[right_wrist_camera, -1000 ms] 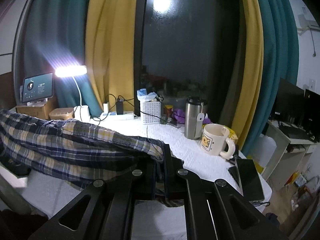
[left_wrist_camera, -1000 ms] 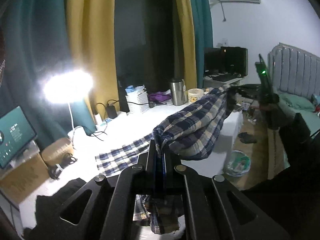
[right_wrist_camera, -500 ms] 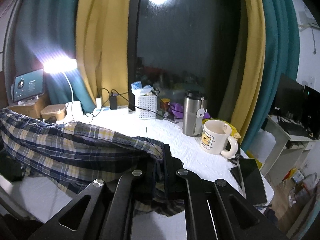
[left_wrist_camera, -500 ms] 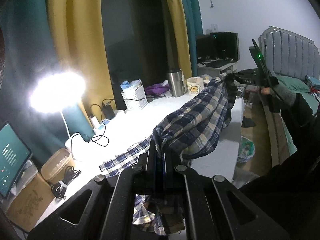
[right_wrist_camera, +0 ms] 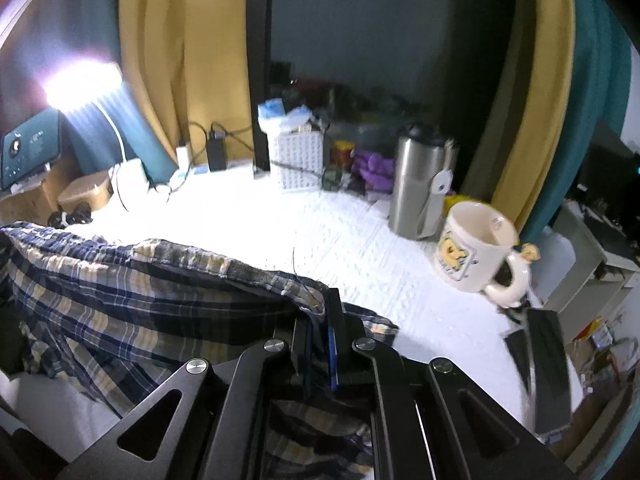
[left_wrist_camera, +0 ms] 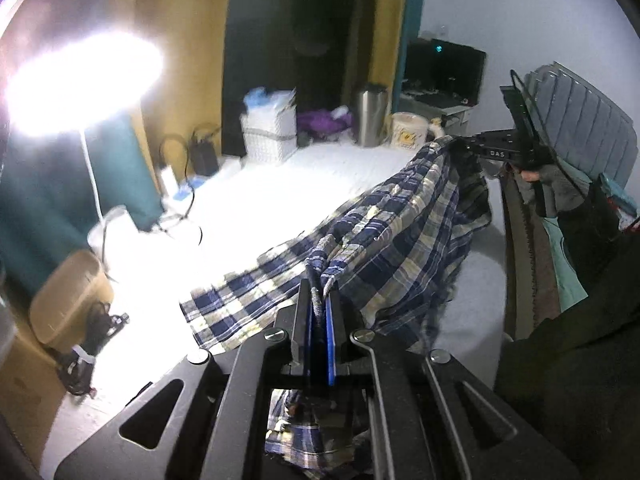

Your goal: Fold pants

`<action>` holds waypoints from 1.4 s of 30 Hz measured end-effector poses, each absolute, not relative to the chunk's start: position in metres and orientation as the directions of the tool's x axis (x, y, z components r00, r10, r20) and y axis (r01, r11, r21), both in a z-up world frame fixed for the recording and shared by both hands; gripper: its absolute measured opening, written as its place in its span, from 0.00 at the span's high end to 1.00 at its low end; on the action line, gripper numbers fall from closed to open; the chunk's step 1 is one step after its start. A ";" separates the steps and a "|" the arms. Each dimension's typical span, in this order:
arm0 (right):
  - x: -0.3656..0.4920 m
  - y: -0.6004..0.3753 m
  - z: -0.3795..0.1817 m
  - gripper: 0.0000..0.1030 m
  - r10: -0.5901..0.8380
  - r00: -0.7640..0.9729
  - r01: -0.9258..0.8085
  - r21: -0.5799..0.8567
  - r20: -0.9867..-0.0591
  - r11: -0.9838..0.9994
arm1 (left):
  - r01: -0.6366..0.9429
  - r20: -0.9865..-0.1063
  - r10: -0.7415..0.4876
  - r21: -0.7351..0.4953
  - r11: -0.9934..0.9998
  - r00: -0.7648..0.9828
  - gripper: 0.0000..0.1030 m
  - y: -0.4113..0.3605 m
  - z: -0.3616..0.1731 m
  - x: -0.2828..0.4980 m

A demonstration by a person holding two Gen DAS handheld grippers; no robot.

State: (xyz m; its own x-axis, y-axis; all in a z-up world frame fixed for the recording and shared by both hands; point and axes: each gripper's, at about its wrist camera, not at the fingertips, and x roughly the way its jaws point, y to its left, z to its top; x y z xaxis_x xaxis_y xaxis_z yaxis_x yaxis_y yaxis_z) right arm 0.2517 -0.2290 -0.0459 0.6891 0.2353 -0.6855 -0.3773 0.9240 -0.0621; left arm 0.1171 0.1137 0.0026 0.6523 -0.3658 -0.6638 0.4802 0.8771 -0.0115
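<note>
Blue and cream plaid pants (left_wrist_camera: 392,240) hang stretched between my two grippers over the white table (left_wrist_camera: 304,176). My left gripper (left_wrist_camera: 319,292) is shut on one end of the waist. My right gripper (right_wrist_camera: 322,312) is shut on the other end; it also shows in the left wrist view (left_wrist_camera: 464,148), held by a gloved hand at the right. A pant leg (left_wrist_camera: 224,304) trails flat on the table. In the right wrist view the pants (right_wrist_camera: 132,292) sag to the left.
At the table's back stand a bright lamp (left_wrist_camera: 80,80), a white basket (right_wrist_camera: 298,160), a steel tumbler (right_wrist_camera: 420,188) and a cream mug (right_wrist_camera: 476,252). Chargers and cables (left_wrist_camera: 192,168) lie near the lamp. A black phone (right_wrist_camera: 544,364) lies at the right edge. A bed headboard (left_wrist_camera: 584,128) stands far right.
Both grippers have lowered and tilted toward the table with the pants still held. More of the pant leg now lies flat on the table.
</note>
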 end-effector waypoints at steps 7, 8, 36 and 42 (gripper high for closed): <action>0.290 -0.215 -0.079 0.95 0.234 0.620 -0.388 -0.033 -0.749 0.921 | 0.420 -0.713 -0.343 -0.074 0.904 0.612 0.93 0.141 -0.028 0.163; 0.295 -0.214 -0.083 0.94 0.233 0.611 -0.389 -0.031 -0.757 0.921 | 0.412 -0.719 -0.338 -0.079 0.908 0.608 0.93 0.144 -0.032 0.168; 0.283 -0.182 -0.074 0.20 0.227 0.624 -0.420 -0.076 -0.748 0.904 | 0.458 -0.813 -0.103 0.213 0.863 0.573 0.55 0.065 -0.086 0.190; 0.267 -0.156 -0.091 0.37 0.296 0.545 -0.516 -0.036 -0.785 0.856 | 0.434 -0.809 -0.069 0.239 0.869 0.584 0.96 0.074 -0.085 0.207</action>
